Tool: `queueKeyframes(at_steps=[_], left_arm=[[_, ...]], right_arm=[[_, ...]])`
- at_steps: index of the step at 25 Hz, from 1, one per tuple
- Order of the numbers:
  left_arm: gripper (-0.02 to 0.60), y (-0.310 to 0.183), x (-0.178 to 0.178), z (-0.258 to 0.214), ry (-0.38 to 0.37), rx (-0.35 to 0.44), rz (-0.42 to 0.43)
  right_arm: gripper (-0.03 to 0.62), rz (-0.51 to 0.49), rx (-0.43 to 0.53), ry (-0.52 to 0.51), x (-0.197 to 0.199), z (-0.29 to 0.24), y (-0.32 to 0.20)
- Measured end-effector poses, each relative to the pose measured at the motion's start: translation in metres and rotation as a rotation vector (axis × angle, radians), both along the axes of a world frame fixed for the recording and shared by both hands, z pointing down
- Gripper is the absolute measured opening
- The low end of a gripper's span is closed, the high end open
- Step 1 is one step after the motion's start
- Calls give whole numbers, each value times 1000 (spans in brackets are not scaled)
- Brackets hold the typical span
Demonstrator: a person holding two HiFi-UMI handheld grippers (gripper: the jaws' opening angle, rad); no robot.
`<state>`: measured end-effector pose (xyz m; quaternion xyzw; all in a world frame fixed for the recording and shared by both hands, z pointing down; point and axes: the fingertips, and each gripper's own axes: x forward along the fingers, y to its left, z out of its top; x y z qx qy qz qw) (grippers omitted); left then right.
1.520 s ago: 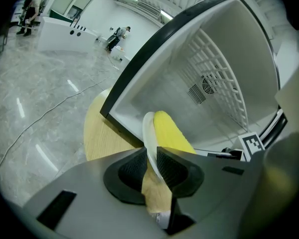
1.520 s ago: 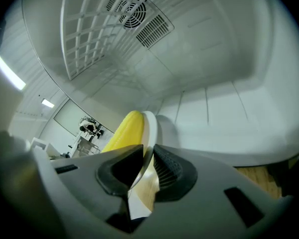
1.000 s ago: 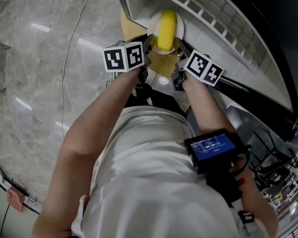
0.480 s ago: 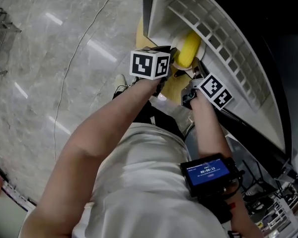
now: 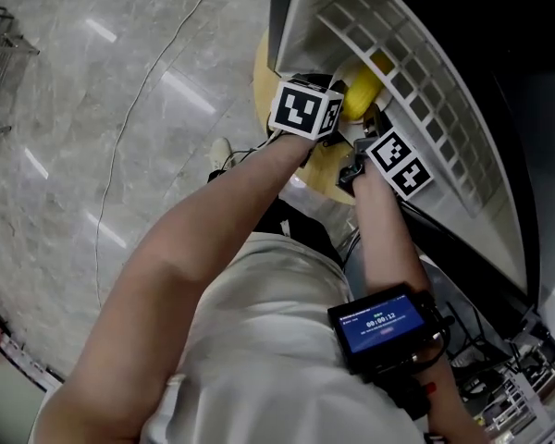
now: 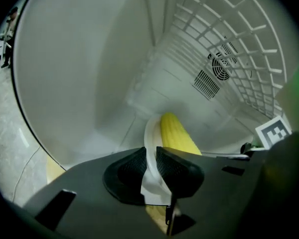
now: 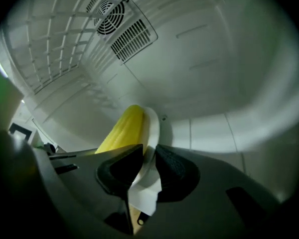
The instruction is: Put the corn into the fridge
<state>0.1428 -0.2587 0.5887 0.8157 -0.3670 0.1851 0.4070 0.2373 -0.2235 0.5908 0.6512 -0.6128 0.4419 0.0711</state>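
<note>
A: Corn (image 6: 175, 133): one cob, yellow, ribbed with kernels, lying on one white plate (image 6: 150, 126), just past the jaws.
B: Grippers?
A: Two. The left gripper (image 6: 149, 156) is nearly closed, pinching the plate's smooth rim. The right gripper (image 7: 148, 153) pinches the opposite rim the same way.
B: Farther out?
A: Inside the fridge (image 6: 79, 73): smooth white walls, one wire-grid shelf (image 6: 224, 29) above, one round fan vent (image 7: 109, 16) at the back.

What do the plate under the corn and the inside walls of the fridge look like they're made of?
The plate: smooth white, thin even rim, soft sheen; ceramic or hard plastic, can't tell which. The fridge walls: matte white moulded plastic by the look, with rounded corners and slotted vents.
</note>
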Motion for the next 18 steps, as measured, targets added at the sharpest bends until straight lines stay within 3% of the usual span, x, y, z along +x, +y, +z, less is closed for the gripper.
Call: queueKeyframes(at_steps=[13,18], left_arm=[[67,-7,21,15,-177,65,163],[77,-9,23,16,-174,89,202]], right_arm=[[61,17,-52,73,18,9,-5],[69,0,-75,90,18,11,-7]])
